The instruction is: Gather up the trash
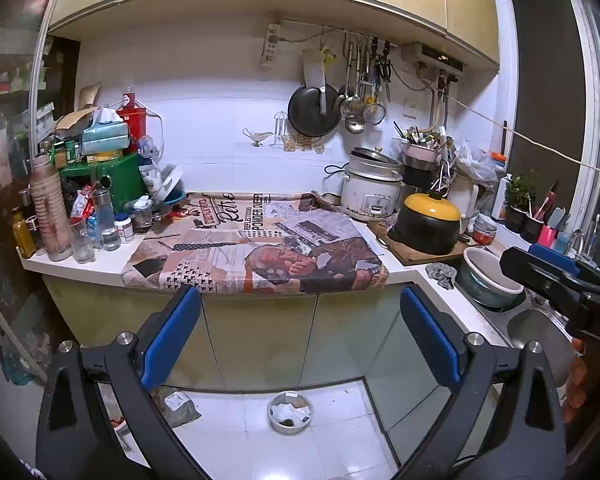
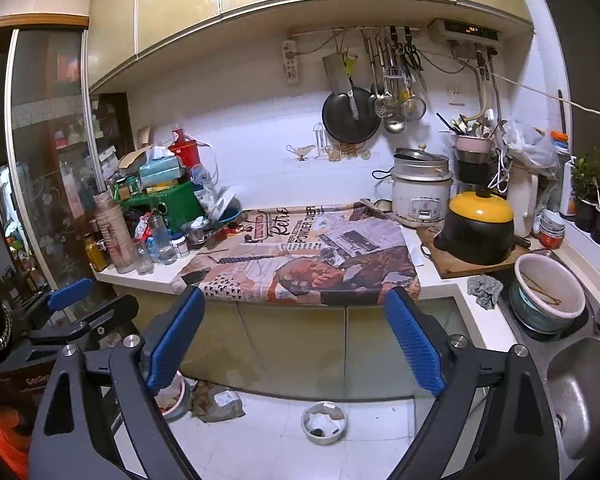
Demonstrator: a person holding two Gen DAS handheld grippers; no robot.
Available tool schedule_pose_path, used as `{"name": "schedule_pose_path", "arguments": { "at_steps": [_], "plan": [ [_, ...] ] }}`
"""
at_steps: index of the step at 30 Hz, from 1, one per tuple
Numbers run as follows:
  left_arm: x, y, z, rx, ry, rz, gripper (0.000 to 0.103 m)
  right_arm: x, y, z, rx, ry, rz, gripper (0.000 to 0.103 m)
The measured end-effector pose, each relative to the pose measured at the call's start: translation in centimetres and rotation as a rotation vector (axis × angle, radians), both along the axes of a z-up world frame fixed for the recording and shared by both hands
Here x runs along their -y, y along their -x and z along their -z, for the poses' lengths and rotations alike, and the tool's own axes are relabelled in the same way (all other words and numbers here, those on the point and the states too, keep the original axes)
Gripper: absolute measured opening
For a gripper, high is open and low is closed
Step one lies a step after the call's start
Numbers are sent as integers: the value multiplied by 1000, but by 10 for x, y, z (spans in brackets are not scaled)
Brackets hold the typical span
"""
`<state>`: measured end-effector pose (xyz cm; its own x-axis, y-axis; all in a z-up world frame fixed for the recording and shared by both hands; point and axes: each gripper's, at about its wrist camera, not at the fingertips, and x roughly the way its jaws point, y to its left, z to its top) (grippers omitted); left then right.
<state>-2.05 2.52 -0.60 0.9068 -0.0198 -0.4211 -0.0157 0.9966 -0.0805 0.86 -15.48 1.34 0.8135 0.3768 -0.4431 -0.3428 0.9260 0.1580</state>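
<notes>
In front of a cluttered kitchen counter [image 1: 80, 266], I held both grippers above the white floor tiles. The landmark was the newspaper-print cloth [image 1: 256, 248] draped over the counter's front edge. To the left of that cloth stood a crowd of bottles and jars [image 1: 80, 228], a ribbed tall bottle [image 1: 50, 216] and a green box [image 1: 112, 178] with a tissue pack [image 1: 104, 136] on top. Below the cloth's left corner, on the floor, lay a crumpled grey packet [image 1: 178, 406], the nearest thing to trash that I could make out. My left gripper [image 1: 300, 332] hung below the cloth, its blue-padded jaws spread wide with nothing between them. Straight beneath the cloth's middle, on the floor against the cabinet doors, sat a small white bowl [image 1: 290, 412] holding scraps and something dark. My right gripper [image 2: 296, 332] hung just as released, jaws apart and unloaded, framing the same cabinet doors; in the left view it [image 1: 556, 276] showed only as a dark body at the right edge. To the right of the cloth stood a white rice cooker [image 1: 374, 186], then a black pot with a yellow lid [image 1: 428, 222] on a wooden board [image 1: 420, 254]. Further right lay a grey rag [image 1: 440, 274] beside a white-lined basin [image 1: 488, 276], and a steel sink [image 2: 584, 388].
</notes>
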Motion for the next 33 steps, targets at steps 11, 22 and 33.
{"name": "schedule_pose_path", "arguments": {
  "at_steps": [11,22,33],
  "plan": [
    [-3,7,-2,12,6,-3,100,-7,10,0,-1,12,-13,90],
    [-3,3,-3,15,3,11,100,-9,7,1,-16,10,-21,90],
    [-4,-2,-2,12,8,32,100,-10,1,5,-41,11,-20,90]
  ]
}}
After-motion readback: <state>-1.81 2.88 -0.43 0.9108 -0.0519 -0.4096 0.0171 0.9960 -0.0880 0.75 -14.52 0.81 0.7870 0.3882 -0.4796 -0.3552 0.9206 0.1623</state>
